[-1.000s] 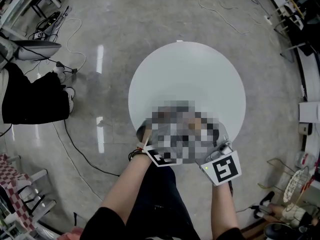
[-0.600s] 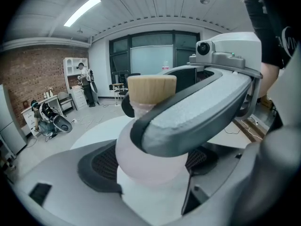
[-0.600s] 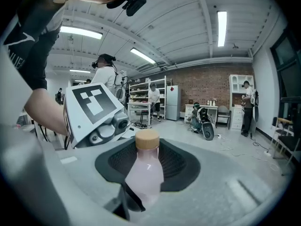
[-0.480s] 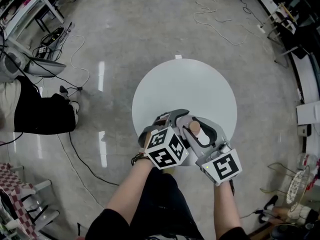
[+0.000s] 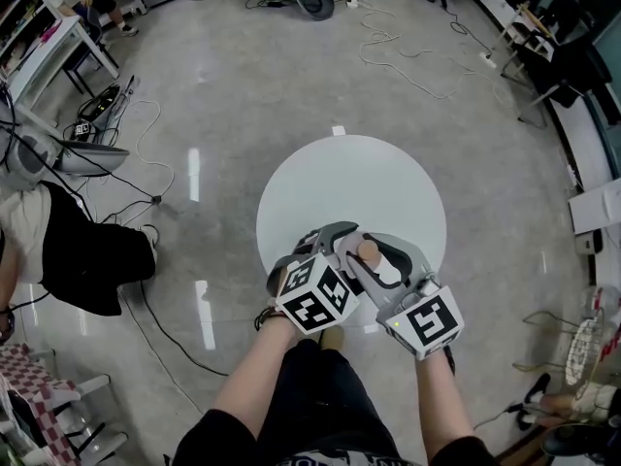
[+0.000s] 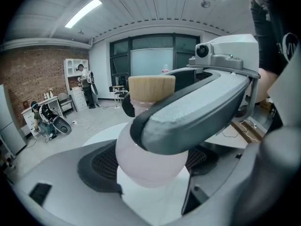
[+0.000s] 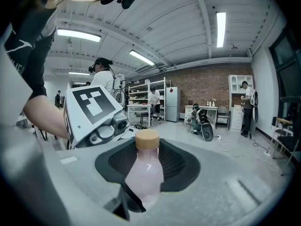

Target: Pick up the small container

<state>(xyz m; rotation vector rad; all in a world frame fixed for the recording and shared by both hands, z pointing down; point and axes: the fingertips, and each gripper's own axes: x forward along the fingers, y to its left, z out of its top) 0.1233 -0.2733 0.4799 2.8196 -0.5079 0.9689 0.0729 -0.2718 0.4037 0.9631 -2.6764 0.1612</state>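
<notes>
The small container point(image 5: 369, 251) is a pale pink bottle with a tan wooden cap, held upright over the near part of the round white table point(image 5: 349, 178). My left gripper point(image 5: 342, 239) and right gripper point(image 5: 383, 258) both clasp it, from crossing directions. In the left gripper view the container point(image 6: 150, 161) sits between my dark pads point(image 6: 99, 166), and a finger point(image 6: 197, 107) of the right gripper crosses in front of it. In the right gripper view the container point(image 7: 143, 173) stands against a dark pad point(image 7: 174, 164), with the left gripper's marker cube point(image 7: 91, 105) beside it.
Cables point(image 5: 408, 47) trail over the grey floor beyond the table. A person in black point(image 5: 92, 255) is at the left, near desks point(image 5: 58, 37) and more cords. Wire racks point(image 5: 582, 348) stand at the right edge. Other people stand far off in the room.
Both grippers have risen together with the container between them. The table now looks smaller and farther below.
</notes>
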